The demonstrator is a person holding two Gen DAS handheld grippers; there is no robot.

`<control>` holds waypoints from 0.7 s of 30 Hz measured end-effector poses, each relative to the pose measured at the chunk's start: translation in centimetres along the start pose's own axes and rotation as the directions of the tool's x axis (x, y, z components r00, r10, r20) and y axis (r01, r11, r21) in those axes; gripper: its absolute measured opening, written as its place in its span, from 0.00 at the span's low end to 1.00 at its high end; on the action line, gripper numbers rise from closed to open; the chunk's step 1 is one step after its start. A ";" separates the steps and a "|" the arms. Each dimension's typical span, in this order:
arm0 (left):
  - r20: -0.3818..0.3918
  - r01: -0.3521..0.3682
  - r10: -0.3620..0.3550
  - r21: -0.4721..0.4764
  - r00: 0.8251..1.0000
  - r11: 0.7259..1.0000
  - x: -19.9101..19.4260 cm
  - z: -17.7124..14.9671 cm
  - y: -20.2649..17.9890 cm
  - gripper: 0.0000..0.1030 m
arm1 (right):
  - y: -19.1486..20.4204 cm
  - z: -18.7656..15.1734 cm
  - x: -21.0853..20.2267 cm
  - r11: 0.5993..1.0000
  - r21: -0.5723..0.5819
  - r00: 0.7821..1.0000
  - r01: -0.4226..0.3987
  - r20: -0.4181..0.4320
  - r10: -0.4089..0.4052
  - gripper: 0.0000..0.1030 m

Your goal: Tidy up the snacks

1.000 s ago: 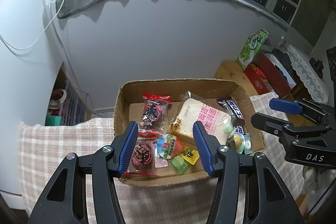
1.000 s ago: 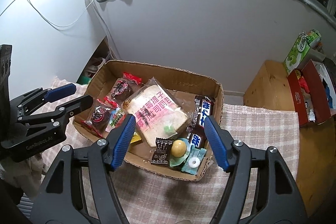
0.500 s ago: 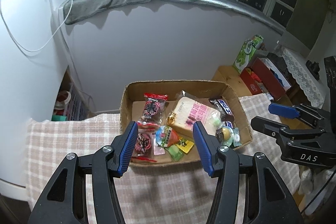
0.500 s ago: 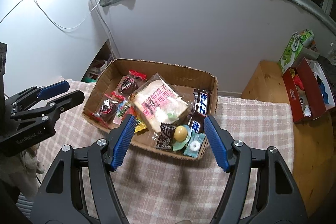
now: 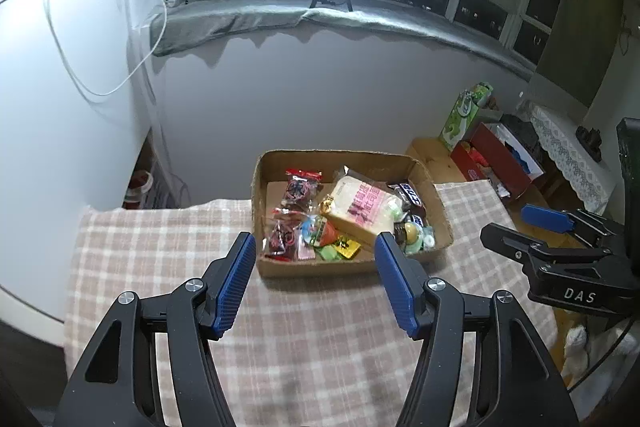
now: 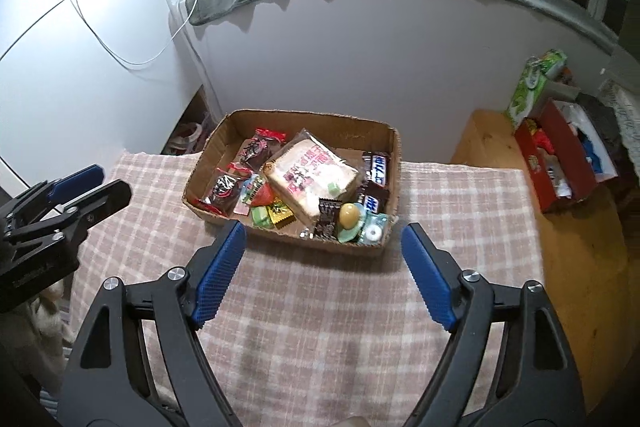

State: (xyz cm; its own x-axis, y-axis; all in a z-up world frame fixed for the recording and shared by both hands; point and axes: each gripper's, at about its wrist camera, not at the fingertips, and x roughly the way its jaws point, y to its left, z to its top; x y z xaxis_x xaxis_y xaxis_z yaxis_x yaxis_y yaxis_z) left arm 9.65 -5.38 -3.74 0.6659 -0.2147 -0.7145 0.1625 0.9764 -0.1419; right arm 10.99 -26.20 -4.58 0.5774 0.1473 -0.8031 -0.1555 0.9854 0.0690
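Cardboard box (image 5: 344, 267) sits on a pink-and-white checked cloth (image 5: 160, 251) that covers the table, toward the far edge near the wall. All the snacks lie inside it.

Left gripper (image 5: 316, 279): blue-padded fingers (image 5: 234, 285) spread wide apart, nothing between them, touching nothing. It hangs above the cloth on the near side of the box, clear of the box wall.

Right gripper (image 6: 324, 271): fingers (image 6: 428, 277) also wide apart and empty, no contact with box or cloth. In its own view the fingertips frame the near wall of the box (image 6: 288, 227) from above. In the left wrist view the same gripper (image 5: 548, 227) shows at the right edge, side-on, off the box's right side.

Box contents, right wrist view:
- bread packet (image 6: 310, 175) with pink print, largest item, centre, lying tilted on top of other snacks
- two dark red-trimmed packets (image 6: 256, 151) along the left side
- Snickers bars (image 6: 376, 171) along the right wall
- yellow ball-shaped sweet (image 6: 349, 215) in the near right corner, beside a round white mint (image 6: 373, 233)
- small green and yellow sweets (image 6: 272, 213) near the front wall

Wooden side table (image 6: 496, 143) stands to the right of the cloth, with a red box (image 6: 556, 163) and a green carton (image 6: 534, 87) on it.
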 end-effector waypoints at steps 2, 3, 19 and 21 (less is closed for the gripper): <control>0.008 -0.009 0.009 0.005 1.000 1.000 -0.9 -0.5 -0.1 0.59 | 0.2 -0.4 -0.9 1.000 0.002 1.000 0.026 0.003 -0.026 0.81; 0.012 -0.010 0.010 0.006 1.000 1.000 -1.3 -0.7 -0.2 0.60 | 0.3 -0.7 -1.3 0.999 0.002 0.999 0.034 0.005 -0.034 0.81; 0.040 -0.039 0.039 -0.005 0.998 0.999 -4.7 -1.9 -0.4 0.61 | 0.8 -2.3 -5.3 0.994 0.003 0.993 0.108 0.047 -0.108 0.88; 0.039 -0.039 0.039 -0.011 0.998 0.999 -4.8 -1.9 -0.3 0.61 | 1.1 -2.3 -5.3 0.994 -0.006 0.993 0.109 0.050 -0.108 0.88</control>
State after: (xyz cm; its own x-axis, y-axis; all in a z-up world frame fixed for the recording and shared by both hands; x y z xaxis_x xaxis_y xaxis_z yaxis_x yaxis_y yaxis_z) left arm 5.03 -4.65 -1.56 0.6994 -0.1768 -0.6925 0.1286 0.9842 -0.1214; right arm 5.94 -26.14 -1.60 0.6300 0.0436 -0.7754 -0.0968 0.9950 -0.0227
